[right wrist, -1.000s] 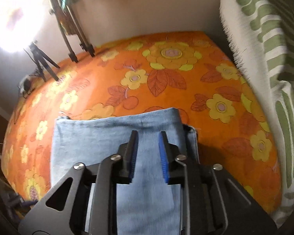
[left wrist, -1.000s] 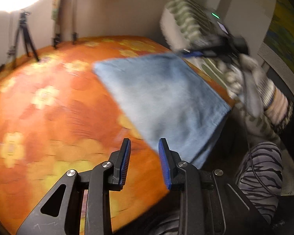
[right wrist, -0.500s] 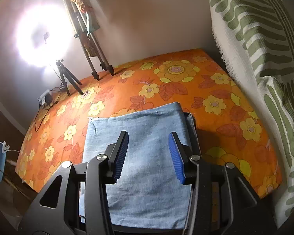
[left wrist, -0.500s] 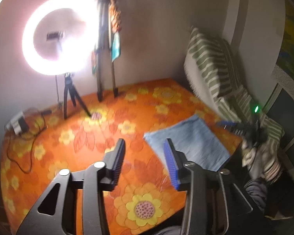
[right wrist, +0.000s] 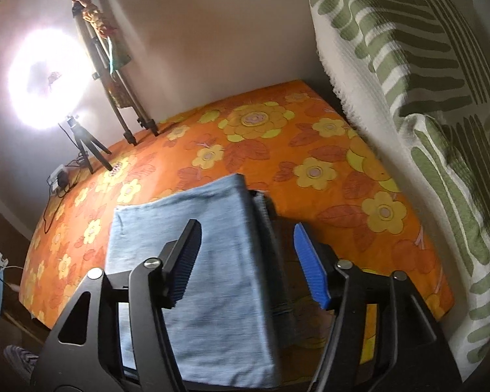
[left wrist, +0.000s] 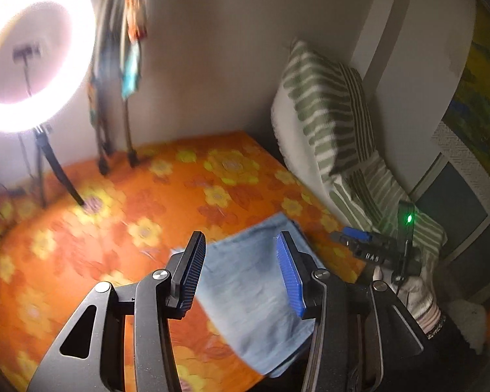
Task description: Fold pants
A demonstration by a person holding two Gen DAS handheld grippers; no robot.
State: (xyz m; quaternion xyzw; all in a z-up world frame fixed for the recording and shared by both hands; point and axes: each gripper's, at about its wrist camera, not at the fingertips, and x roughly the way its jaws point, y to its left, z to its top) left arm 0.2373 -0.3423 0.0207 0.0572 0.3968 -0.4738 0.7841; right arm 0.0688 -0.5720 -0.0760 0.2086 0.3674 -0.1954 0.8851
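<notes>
Now folded into a flat rectangle: light blue denim pants (right wrist: 209, 261), lying on the orange table surface with yellow flower print (right wrist: 326, 176) at its near right part, one short edge overhanging the near rim. Stacked layers showing along the right long edge of the pants, darker seams exposed there. Held above and spread wide with nothing between the fingers: left gripper with black and blue ribbed pads (left wrist: 241, 272), over the left half of the denim in its own view. Likewise parted wide and holding nothing: right gripper (right wrist: 246, 264), straddling the right long edge of the pants, blue finger (right wrist: 310, 264) over bare cloth print. Broad open stretch of orange surface left of and beyond the denim. Bounded on the right by a green-and-white striped cushion (right wrist: 424, 104) standing along the table edge. Far off at the back edge: glowing white ring light on a small black tripod (right wrist: 45, 85) and a taller folded tripod (right wrist: 124, 98) against the wall.
</notes>
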